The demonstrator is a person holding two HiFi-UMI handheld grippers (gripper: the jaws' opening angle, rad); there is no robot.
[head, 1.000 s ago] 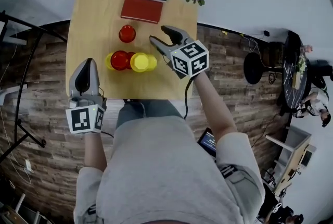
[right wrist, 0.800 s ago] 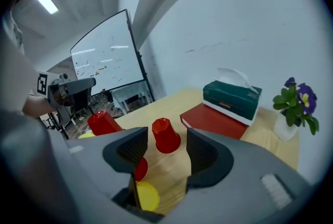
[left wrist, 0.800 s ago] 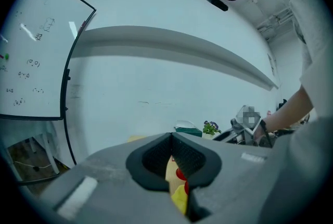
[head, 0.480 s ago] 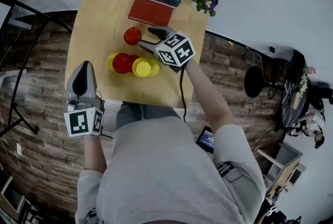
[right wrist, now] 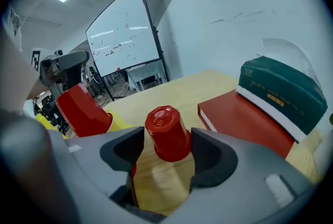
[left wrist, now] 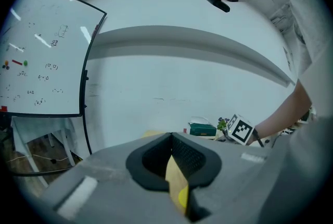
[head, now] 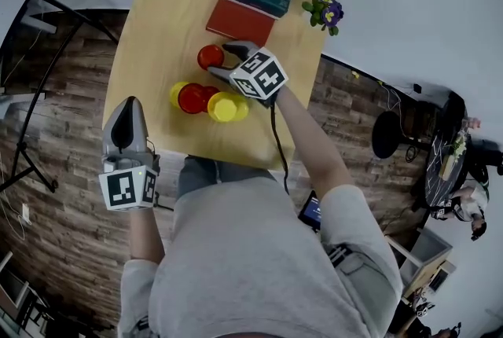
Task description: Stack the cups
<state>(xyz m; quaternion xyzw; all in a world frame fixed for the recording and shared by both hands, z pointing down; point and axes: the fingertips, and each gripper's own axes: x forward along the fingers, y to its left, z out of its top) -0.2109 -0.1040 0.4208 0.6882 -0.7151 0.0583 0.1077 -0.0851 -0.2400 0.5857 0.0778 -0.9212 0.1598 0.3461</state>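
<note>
Lone red cup (head: 210, 56): stands mouth-down on the tabletop (head: 149, 22), in the upper middle of the head view and apart from the rest. Its long axis is upright.
Cup against fingers: in the right gripper view it sits at centre frame, between the two fingers, with its base toward the top of the frame. A gap shows on its left side. On the right it is so close that I cannot tell whether it touches.
Right gripper (right wrist: 167, 158): the fingers are spread wide and have just been opening. They straddle the cup without pinching it and reach in from the lower right in the head view.
Likely next move: closing across the cup's body looks sufficient, with no sideways reach needed.
Other cups (head: 206, 101): a red and yellow cluster lying on their sides, just below the lone cup in the head view. This is probably where the stack goes.
Left gripper (head: 126, 118): the fingers are pressed together on nothing, at lower left by the tabletop's near edge. It is well apart from every cup and is the farther hand.
Books (head: 250, 2): near the cup, to its upper right.
</note>
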